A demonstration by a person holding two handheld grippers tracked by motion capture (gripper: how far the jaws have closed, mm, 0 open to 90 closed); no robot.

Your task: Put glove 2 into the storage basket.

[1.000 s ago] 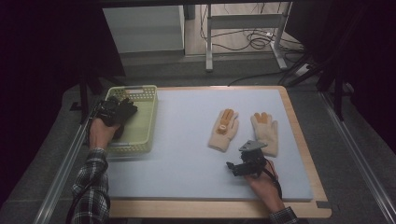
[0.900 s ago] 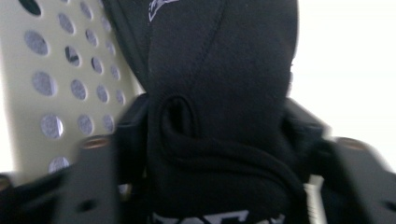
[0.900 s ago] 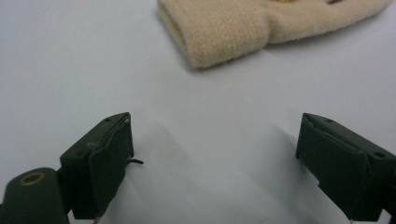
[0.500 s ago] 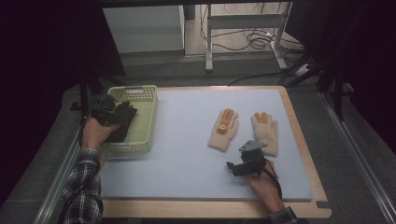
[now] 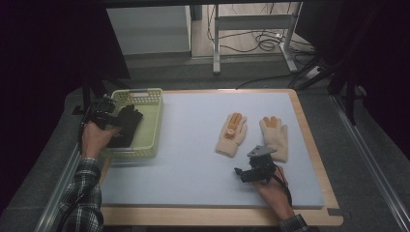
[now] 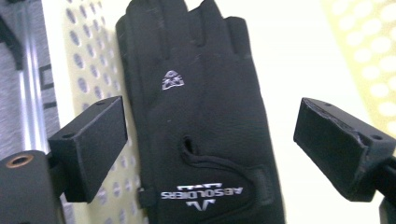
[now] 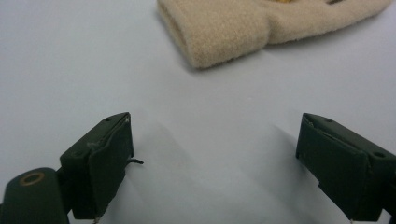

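Below the left gripper [image 6: 210, 140], whose jaws have just been opened wide, a black glove [image 6: 201, 116] is seen lying loose in the basket [image 5: 150, 104].

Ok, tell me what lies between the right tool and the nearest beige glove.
Nothing: in the right gripper view, bare blue mat separates the open right tool from the beige glove's cuff.

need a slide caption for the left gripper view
Open left gripper above a black glove lying in the pale green basket.
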